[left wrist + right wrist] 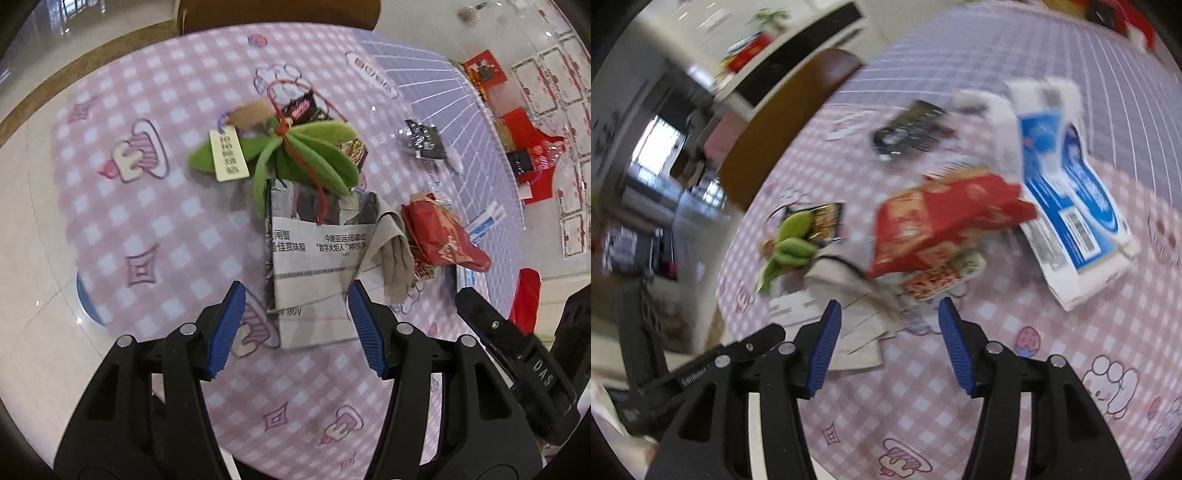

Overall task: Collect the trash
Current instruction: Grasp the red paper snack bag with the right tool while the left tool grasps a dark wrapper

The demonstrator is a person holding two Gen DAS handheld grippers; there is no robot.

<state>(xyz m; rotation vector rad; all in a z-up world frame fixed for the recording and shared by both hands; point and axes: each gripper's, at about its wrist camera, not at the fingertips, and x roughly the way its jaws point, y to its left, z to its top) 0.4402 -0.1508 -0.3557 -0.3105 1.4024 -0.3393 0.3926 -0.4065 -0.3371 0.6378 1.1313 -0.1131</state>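
Observation:
Trash lies on a pink checked tablecloth. A folded newspaper sits just ahead of my open, empty left gripper. On its far end lies a green felt leaf ornament with a cream tag. A beige cloth and a crumpled red wrapper lie to its right. My right gripper is open and empty, just short of the beige cloth and red wrapper. A flattened blue and white carton lies to the right. The view is blurred.
A black wrapper lies further back, also in the right wrist view. Dark snack packets lie behind the ornament. A brown chair back stands at the table's far edge. Red bags sit on the floor beyond.

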